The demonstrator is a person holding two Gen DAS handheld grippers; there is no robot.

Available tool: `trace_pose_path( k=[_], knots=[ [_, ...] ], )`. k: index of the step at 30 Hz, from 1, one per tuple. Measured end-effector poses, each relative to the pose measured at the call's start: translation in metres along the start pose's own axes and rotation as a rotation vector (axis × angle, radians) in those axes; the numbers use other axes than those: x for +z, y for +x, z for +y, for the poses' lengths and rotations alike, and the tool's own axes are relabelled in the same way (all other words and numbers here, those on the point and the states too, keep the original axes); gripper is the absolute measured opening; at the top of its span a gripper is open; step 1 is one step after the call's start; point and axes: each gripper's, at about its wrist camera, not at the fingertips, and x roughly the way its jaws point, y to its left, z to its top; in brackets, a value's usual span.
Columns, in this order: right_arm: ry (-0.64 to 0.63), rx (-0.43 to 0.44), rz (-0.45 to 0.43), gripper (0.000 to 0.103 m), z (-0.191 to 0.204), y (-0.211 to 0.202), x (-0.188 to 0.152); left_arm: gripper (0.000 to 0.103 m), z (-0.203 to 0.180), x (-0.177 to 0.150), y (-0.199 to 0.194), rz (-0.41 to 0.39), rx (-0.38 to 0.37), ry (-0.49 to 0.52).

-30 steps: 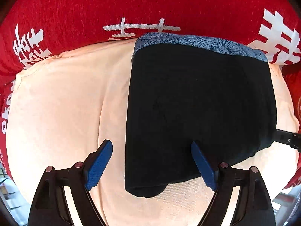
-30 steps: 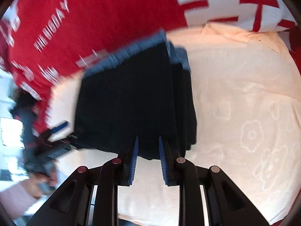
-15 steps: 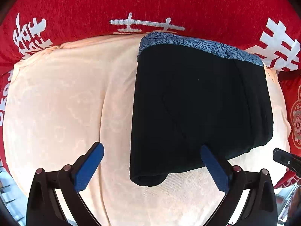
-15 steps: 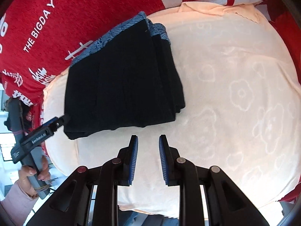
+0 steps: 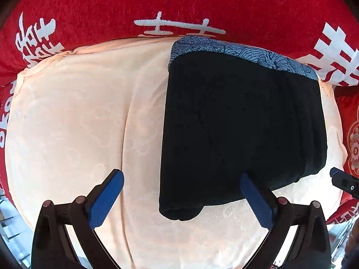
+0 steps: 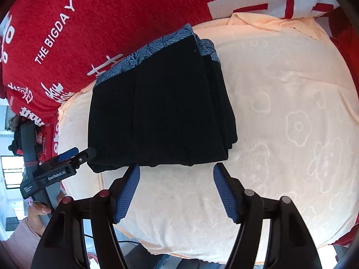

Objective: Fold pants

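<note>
Black pants [image 5: 242, 130] with a blue patterned waistband lie folded into a thick rectangle on a peach blanket [image 5: 67, 123]. My left gripper [image 5: 180, 178] hangs above their near left corner, wide open and pressing on nothing. In the right wrist view the pants [image 6: 161, 112] lie just beyond my right gripper [image 6: 176, 170]. Its jaws are opening, with only bare blanket between them. The left gripper [image 6: 74, 154] shows at the pants' left corner, held by a hand [image 6: 42, 208]. One tip of the right gripper [image 5: 343, 181] peeks in at the right edge.
The peach blanket [image 6: 291, 112] lies over a red cover with white lettering [image 6: 112, 11] that rises behind the pants [image 5: 112, 4]. The blanket's near edge drops off just below both grippers. Room clutter shows past the left edge.
The right gripper's narrow jaws stood at the pants' near edge; they have drawn back and spread wide. The left gripper's jaws widened early on, then held still.
</note>
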Motion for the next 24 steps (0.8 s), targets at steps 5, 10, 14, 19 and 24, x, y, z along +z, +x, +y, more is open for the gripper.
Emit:
trace_pose_path(
  k=[5, 10, 14, 19, 24],
  knots=[
    [0.015, -0.003, 0.023, 0.074, -0.006, 0.005, -0.001, 0.103, 0.0, 0.003, 0.0, 0.001, 0.009, 0.003],
    [0.027, -0.009, 0.028, 0.074, -0.013, 0.004, 0.0, 0.103, -0.001, 0.007, 0.001, -0.001, 0.012, 0.002],
    [0.037, -0.01, 0.031, 0.075, -0.018, 0.004, 0.003, 0.103, -0.002, 0.01, 0.002, -0.005, 0.02, 0.005],
    [0.049, -0.009, 0.039, 0.075, -0.024, 0.006, 0.005, 0.103, -0.003, 0.016, 0.004, -0.012, 0.024, 0.001],
    [0.051, -0.007, 0.044, 0.075, -0.026, 0.009, 0.01, 0.103, -0.003, 0.022, 0.006, -0.005, 0.031, -0.004]
  ],
)
